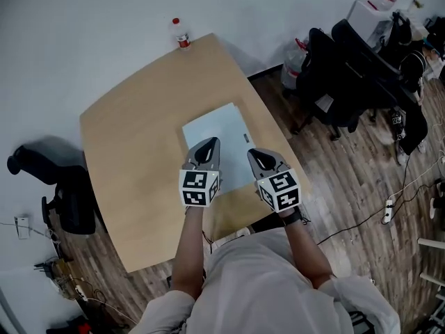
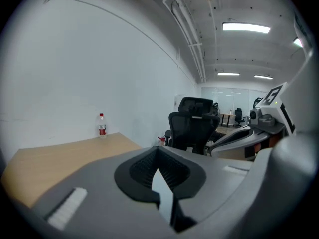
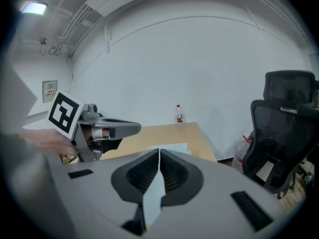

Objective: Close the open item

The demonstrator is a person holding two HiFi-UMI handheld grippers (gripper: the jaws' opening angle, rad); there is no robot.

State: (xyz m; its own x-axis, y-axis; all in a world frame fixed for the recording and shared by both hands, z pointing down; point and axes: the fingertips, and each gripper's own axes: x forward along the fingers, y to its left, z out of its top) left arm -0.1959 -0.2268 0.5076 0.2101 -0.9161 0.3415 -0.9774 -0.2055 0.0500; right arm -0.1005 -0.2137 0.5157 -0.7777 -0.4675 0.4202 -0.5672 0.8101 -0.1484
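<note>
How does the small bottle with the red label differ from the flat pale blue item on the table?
The small clear bottle with the red label stands upright; the flat pale blue rectangular item lies flat. The bottle is at the far corner; the item is near the middle and much wider. Both rest on the light wooden table.

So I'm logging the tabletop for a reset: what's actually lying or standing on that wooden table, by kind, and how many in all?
On the table:
Plastic bottle, red label, standing at the far corner: 1
Pale blue flat item, lying near the middle: 1
Total: 2
</note>
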